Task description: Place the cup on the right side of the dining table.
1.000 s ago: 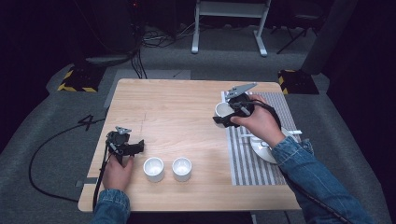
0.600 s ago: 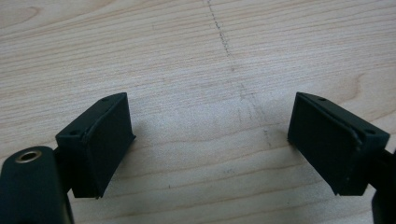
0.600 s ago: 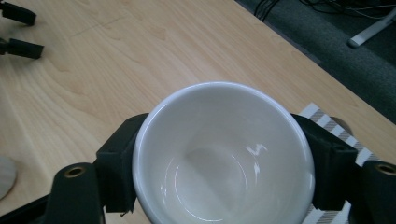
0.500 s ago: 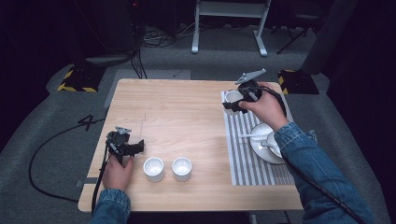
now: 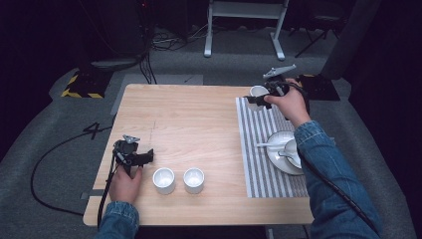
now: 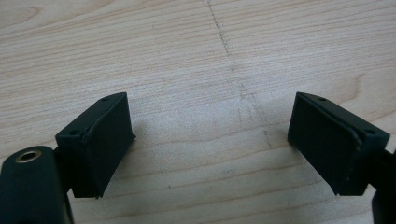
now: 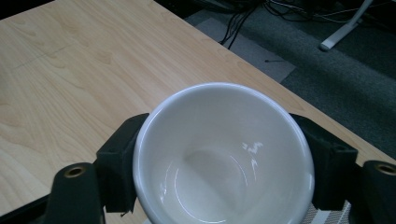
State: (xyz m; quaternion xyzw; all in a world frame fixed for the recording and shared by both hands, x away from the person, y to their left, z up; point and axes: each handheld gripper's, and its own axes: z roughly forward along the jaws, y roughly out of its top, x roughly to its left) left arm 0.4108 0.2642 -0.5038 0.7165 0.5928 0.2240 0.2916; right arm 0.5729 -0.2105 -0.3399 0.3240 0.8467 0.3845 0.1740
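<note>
We have carried the white cup (image 7: 223,156) away from the saucer (image 5: 276,157) and up to the far end of the striped mat (image 5: 259,164), near the table's (image 5: 194,119) back edge, where a second ago it was still low over the middle of the mat. The right gripper (image 5: 260,97) is clamped on it, one jaw pressed to each side of the rim (the right gripper view shows the bowl empty). We judge this a relocation toward the mat's far corner, with setting down left to do. The left gripper (image 5: 144,158) has not moved; it rests on the table beside the two small white cups (image 5: 178,180), jaws spread wide over bare wood.
</note>
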